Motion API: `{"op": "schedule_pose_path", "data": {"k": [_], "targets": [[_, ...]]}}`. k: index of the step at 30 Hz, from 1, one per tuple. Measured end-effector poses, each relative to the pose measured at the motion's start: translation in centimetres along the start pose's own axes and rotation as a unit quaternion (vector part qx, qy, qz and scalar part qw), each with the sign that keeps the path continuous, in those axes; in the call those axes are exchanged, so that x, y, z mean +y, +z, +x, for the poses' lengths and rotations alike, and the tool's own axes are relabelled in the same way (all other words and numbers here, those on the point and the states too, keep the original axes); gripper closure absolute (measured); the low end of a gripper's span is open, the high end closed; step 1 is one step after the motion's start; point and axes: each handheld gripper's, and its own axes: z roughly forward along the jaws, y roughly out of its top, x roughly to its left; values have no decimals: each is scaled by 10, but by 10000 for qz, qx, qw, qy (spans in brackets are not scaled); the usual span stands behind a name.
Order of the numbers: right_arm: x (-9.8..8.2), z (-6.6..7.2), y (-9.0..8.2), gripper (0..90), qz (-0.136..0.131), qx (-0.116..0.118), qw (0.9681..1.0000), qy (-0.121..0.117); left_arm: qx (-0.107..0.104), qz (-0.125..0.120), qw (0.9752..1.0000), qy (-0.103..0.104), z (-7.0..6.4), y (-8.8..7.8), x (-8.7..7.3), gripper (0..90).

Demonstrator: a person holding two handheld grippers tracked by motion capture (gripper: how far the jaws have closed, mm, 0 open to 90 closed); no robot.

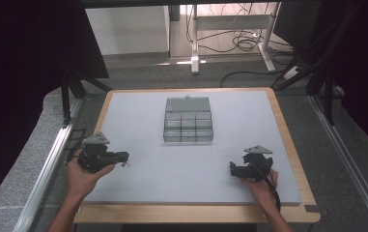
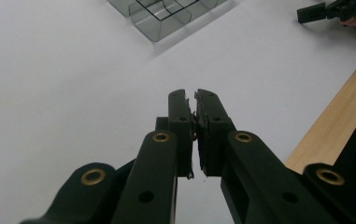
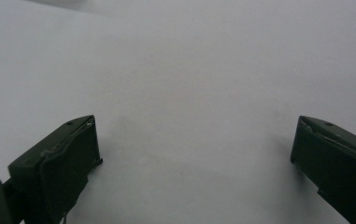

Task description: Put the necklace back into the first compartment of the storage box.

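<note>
Tabletop (image 1: pixel 138 183) work is caught with both hands low in the high view: the left tool (image 1: pixel 123 157) sits at the lower left of the frame, its jaws pointing toward the right, and the right tool (image 1: pixel 233 168) sits at the lower right, pointing back toward the left. In the left gripper view the left tool (image 2: pixel 193 95) has its two black jaws brought together, tips almost touching, and a tiny thin object (image 2: pixel 194 135) with a wiry look and a brass-coloured glint is pinched in the seam between them; what it is cannot be made out. In the high view a small speck hangs at the same tips, above the pale mat. The right tool (image 3: pixel 194 140) in the right gripper view has its jaws standing wide apart at the lower left and lower right of the frame, with bare grey mat between them. A clear plastic compartment box (image 1: pixel 188 120), its lid folded back, rests in the upper middle of the high view, well apart from both tools; its near corner (image 2: pixel 159 16) appears at the top of the left gripper view
</note>
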Motion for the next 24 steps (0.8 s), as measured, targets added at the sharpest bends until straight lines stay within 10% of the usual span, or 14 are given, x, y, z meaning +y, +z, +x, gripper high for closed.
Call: {"op": "schedule_pose_path", "data": {"k": [24], "targets": [[0,0,0,9,-7,8,10000,1,69,6,9999,157,-3,-1,38,856]]}}
